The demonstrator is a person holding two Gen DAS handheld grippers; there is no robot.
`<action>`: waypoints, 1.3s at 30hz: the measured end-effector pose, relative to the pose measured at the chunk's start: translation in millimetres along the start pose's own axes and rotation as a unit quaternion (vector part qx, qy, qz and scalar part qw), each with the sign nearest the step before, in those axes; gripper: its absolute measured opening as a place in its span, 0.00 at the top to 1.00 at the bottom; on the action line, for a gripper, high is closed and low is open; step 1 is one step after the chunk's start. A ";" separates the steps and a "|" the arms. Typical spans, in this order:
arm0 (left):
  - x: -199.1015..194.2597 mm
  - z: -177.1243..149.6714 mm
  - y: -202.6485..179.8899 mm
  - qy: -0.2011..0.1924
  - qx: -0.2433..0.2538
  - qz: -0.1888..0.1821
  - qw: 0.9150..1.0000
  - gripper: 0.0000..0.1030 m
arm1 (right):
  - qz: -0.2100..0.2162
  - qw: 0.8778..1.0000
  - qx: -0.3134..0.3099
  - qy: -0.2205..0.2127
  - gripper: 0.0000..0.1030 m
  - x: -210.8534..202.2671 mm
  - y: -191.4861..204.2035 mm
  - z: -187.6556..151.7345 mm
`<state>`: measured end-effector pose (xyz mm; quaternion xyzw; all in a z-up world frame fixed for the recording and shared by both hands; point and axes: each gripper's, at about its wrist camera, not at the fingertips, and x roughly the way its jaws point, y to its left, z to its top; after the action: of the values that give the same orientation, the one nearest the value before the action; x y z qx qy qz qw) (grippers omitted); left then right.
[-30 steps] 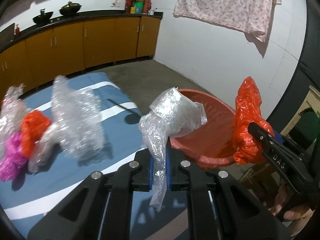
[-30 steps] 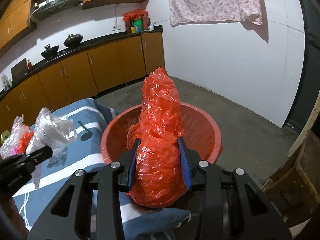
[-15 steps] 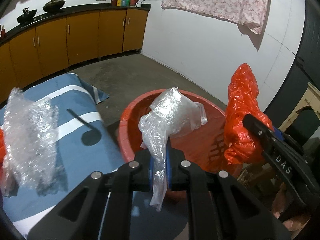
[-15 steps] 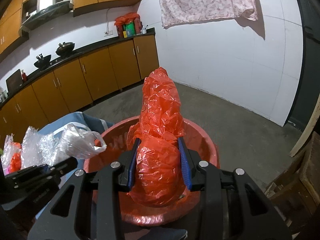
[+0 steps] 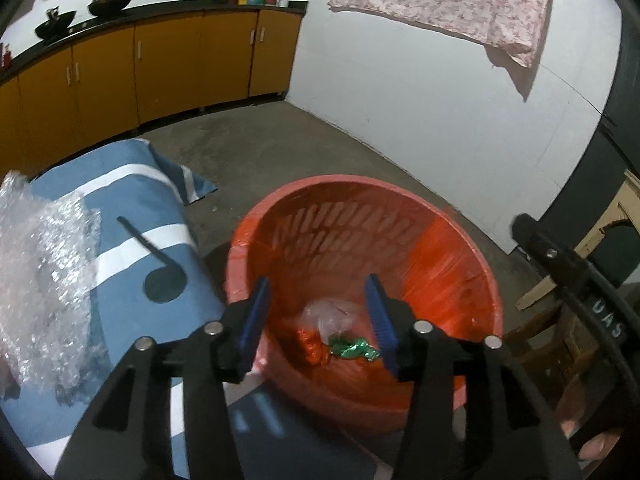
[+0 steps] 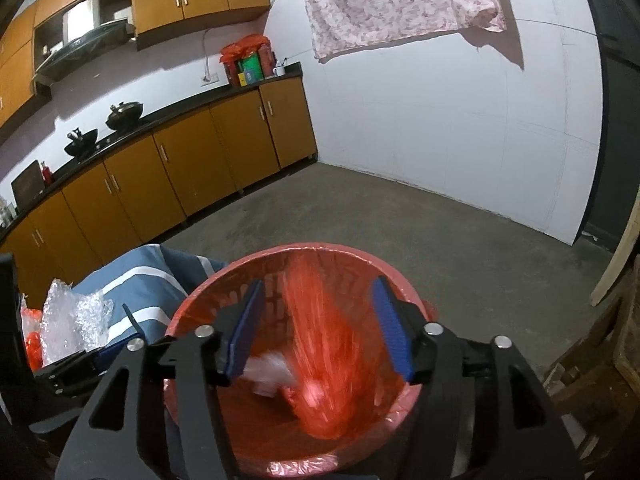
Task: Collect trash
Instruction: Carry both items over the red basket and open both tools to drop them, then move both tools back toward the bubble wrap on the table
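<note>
A red slotted basket [image 5: 472, 264] stands on the floor under both grippers. My left gripper [image 5: 318, 316] hangs over it, its jaws opening with nothing between them. Clear plastic [image 5: 332, 314], a green wrapper [image 5: 352, 348] and an orange scrap [image 5: 312, 348] lie at the bottom. My right gripper [image 6: 320, 326] is opening too. The red plastic bag [image 6: 324, 360] drops as a blur between its jaws into the basket [image 6: 192, 312], free of the pads. White plastic [image 6: 266, 366] falls beside it. More bubble wrap [image 5: 44, 280] lies on the striped blue cloth [image 5: 132, 200].
Orange cabinets [image 6: 172, 168] with pots on a black counter line the far wall. A floral cloth [image 6: 392, 0] hangs on the white wall. Wooden furniture [image 6: 592, 380] stands close on the right. Bare concrete floor [image 6: 440, 232] stretches beyond the basket.
Both grippers opened over the basket. The clear plastic left the left jaws and the red bag slipped out of the right jaws, falling in. The left gripper shifted right over the basket.
</note>
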<state>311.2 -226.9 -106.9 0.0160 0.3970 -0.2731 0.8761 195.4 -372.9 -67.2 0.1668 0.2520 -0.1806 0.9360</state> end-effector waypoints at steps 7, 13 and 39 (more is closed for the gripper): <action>-36.9 -16.2 21.7 -0.041 0.005 0.049 0.998 0.20 | -0.027 0.999 -0.013 -0.013 0.09 -10.5 0.7 -5.6; -71.2 -37.4 38.9 -0.064 0.014 0.086 0.994 0.12 | -0.022 0.998 -0.052 -0.003 0.07 -15.7 23.6 -16.1; -221.8 -126.9 216.7 -0.110 -0.130 0.289 0.942 0.09 | 0.150 0.973 -0.163 0.070 0.23 -26.1 209.6 -67.2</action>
<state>211.7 91.8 -78.4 -0.0142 0.3087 0.0453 0.9500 235.1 -154.9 -62.0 0.0598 0.3150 0.0179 0.9470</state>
